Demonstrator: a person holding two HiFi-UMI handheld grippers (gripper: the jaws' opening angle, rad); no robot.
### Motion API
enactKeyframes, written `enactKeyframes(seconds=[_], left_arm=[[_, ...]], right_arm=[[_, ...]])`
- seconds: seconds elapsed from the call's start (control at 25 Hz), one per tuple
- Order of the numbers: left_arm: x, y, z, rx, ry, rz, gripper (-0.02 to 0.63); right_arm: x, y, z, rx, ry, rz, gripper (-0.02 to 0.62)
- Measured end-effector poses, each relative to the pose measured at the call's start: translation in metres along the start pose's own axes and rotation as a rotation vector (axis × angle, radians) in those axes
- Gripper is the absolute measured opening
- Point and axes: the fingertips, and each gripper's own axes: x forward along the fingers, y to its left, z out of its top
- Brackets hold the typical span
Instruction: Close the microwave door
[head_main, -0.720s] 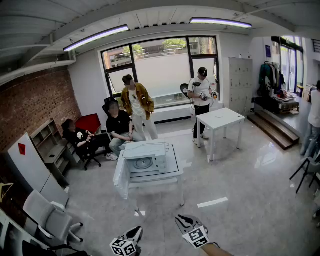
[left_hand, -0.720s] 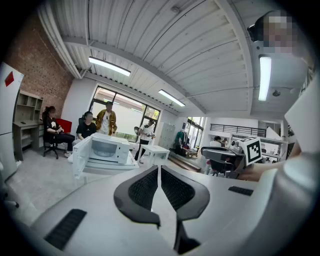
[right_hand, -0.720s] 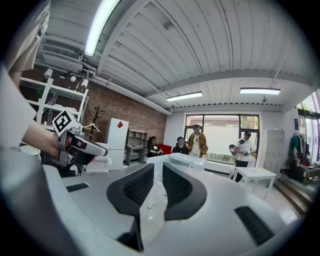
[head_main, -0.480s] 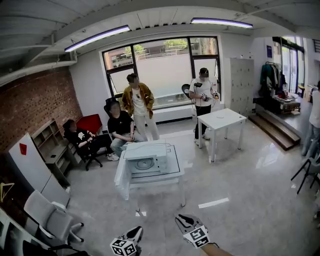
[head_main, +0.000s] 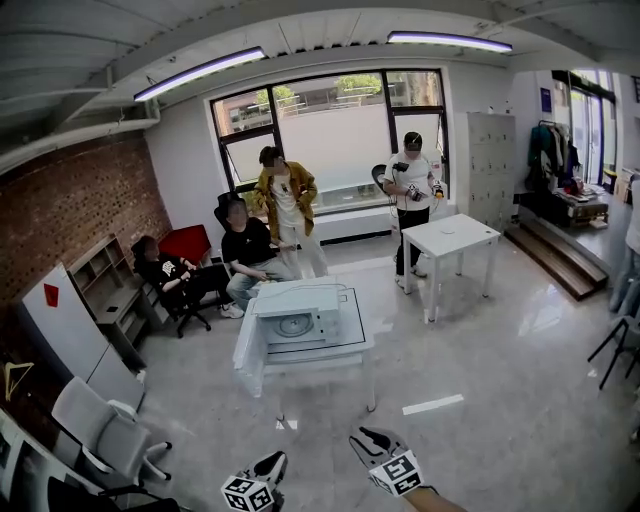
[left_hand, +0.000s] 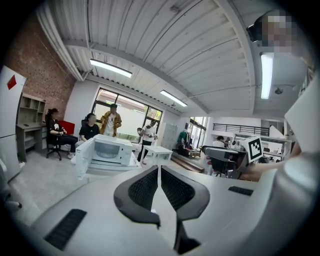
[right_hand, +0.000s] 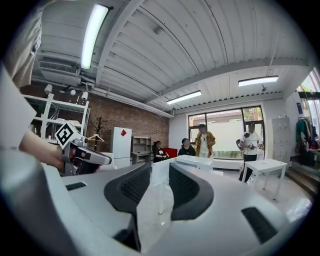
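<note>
Pointing nearly level, the left gripper (left_hand: 159, 169) has its jaws pressed together on nothing, a blunt tip that would suit pushing. The right gripper (right_hand: 160, 171) is parted and empty. Both hang at six o'clock in the head view, well apart from the microwave (head_main: 295, 318) at twelve. Its door (head_main: 249, 352) stands swung out at nine, likely awaiting an approach.

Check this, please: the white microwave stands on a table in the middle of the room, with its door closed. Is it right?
No: the head view shows the door swung open to the left. The white microwave does stand on the table mid-room.
</note>
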Motion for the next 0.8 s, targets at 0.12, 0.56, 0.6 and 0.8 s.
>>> enactKeyframes(seconds=[0.12,0.56,0.6,0.8], left_arm=[[-0.002,0.005,-0.002,0.002,-0.005,0.013,0.009],[-0.001,0.076,0.012,-0.028,-0.008,0.027,0.009],[0.001,0.085,0.014,-0.031,-0.006,0.025,0.009],[0.019,0.131,0.026,-0.036,0.005,-0.004,0.009]], right_arm=[[0.004,0.004,0.003,-0.009,-0.001,0.015,0.104],[0.077,0.011,0.013,-0.004,-0.012,0.009,0.104],[0.085,0.012,0.014,0.001,-0.014,0.005,0.104],[0.128,0.008,0.017,-0.004,0.0,-0.016,0.104]])
